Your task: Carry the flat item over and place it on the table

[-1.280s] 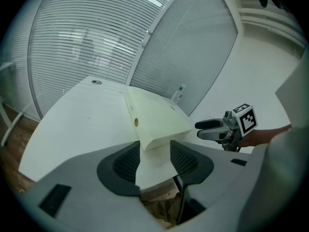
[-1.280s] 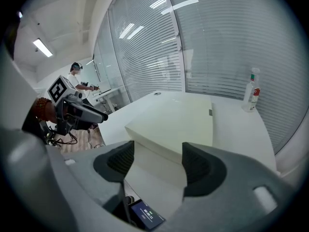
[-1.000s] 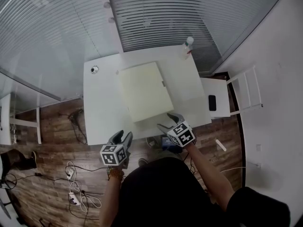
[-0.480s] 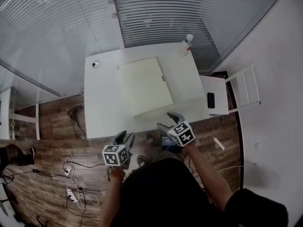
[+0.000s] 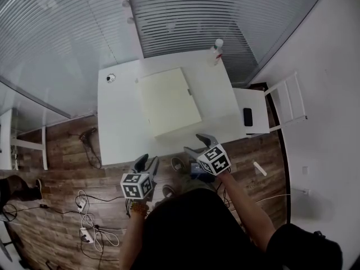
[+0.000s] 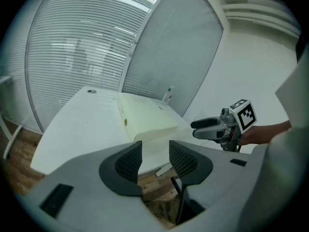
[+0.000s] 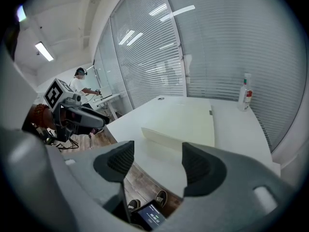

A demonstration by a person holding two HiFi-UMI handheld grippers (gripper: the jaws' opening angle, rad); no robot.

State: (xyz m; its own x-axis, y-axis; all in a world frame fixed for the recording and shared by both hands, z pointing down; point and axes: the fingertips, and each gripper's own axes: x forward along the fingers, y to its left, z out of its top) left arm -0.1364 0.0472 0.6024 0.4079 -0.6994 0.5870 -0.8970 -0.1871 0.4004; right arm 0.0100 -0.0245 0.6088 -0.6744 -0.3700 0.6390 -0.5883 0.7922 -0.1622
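A flat cream-coloured box (image 5: 167, 101) lies on the white table (image 5: 115, 122), slightly skewed; it also shows as the box (image 6: 145, 120) in the left gripper view and the box (image 7: 186, 122) in the right gripper view. My left gripper (image 5: 144, 163) hovers in front of the table's near edge, open and empty. My right gripper (image 5: 198, 144) is just off the near edge, below the box's near right corner, open and empty. Neither touches the box.
A spray bottle (image 5: 216, 48) stands at the table's far right corner, and a small round object (image 5: 111, 78) lies at the far left. A white chair (image 5: 264, 111) with a dark phone (image 5: 247, 116) stands to the right. Cables (image 5: 93, 221) lie on the wooden floor. Blinds cover the glass walls behind.
The table and box have slid slightly up and left in the head view. Both grippers keep about the same place and stay open.
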